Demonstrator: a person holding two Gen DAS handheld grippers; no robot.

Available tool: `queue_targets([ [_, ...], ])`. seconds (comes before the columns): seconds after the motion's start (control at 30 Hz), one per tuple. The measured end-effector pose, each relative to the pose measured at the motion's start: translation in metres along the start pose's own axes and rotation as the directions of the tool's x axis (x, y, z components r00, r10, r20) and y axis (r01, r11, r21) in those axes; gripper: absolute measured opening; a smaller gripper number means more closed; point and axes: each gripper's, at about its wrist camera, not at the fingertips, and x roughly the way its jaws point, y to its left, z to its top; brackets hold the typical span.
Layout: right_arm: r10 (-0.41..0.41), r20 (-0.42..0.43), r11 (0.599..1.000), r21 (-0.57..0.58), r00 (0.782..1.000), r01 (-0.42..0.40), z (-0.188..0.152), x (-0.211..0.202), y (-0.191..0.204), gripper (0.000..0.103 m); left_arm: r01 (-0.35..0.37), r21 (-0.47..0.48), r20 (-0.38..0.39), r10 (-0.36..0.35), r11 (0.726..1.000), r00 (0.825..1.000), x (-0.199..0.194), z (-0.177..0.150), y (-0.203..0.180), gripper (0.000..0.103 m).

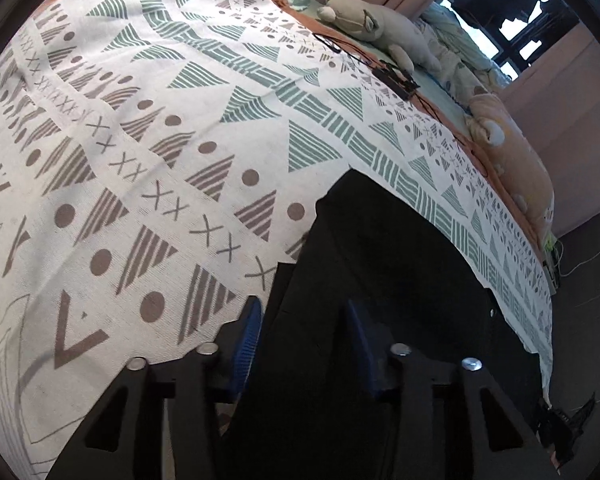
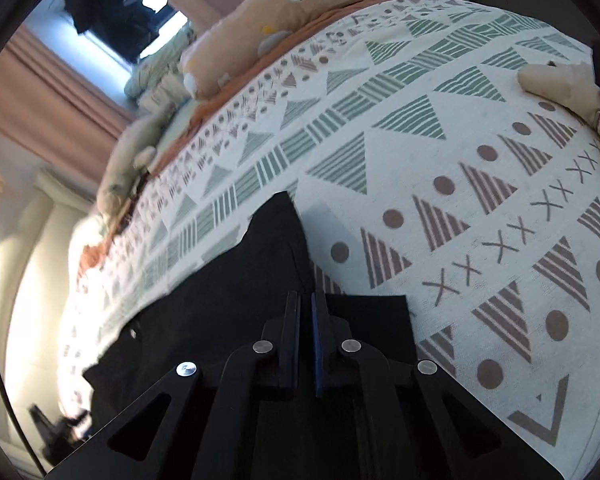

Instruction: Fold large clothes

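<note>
A black garment [image 1: 380, 248] lies on the patterned white bedspread [image 1: 180, 120] near the bed's edge. My left gripper [image 1: 302, 304] is low over it; its blue pads [image 1: 252, 332] stand apart, with black cloth filling the gap between them. In the right wrist view the same garment [image 2: 228, 300] spreads to the left, one corner pointing up the bedspread [image 2: 460, 200]. My right gripper [image 2: 305, 294] has its fingers pressed together at the cloth's edge, shut on the garment as far as the dark cloth lets me see.
A grey plush toy [image 1: 372, 24] and an orange plush pillow [image 1: 512, 160] lie along the far side of the bed, with black cables and a small device [image 1: 396, 76] beside them. Dark floor [image 1: 588, 280] lies beyond the bed edge. A beige plush limb [image 2: 560, 88] rests at right.
</note>
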Motion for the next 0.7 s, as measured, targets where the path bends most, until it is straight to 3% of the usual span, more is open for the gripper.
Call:
queue_targets([
  [0.03,0.007,0.012,1.000,0.012,1.000,-0.008,0.001,-0.003,-0.002,0.004,0.000,0.012,-0.010,0.000,1.000,1.000,0.003,-0.002,-0.003,0.016],
  [0.13,-0.012,0.036,1.000,0.026,0.999,0.011,0.001,-0.010,-0.004,0.004,0.002,0.055,0.026,-0.003,0.999,1.000,-0.001,-0.004,-0.013,0.009],
  [0.47,-0.111,0.066,0.993,0.035,0.992,0.109,0.000,-0.028,-0.002,0.004,0.009,0.112,0.072,-0.017,0.994,0.997,0.007,0.005,-0.036,0.006],
  [0.6,-0.083,0.049,0.993,0.083,0.995,0.078,0.005,-0.012,-0.012,0.004,-0.027,0.059,0.094,0.021,0.998,0.995,0.018,0.014,-0.028,0.006],
  [0.7,-0.075,-0.009,0.989,0.126,0.997,0.076,0.006,0.001,-0.021,0.007,-0.035,0.031,0.092,0.032,0.999,0.995,0.018,0.020,-0.022,0.006],
])
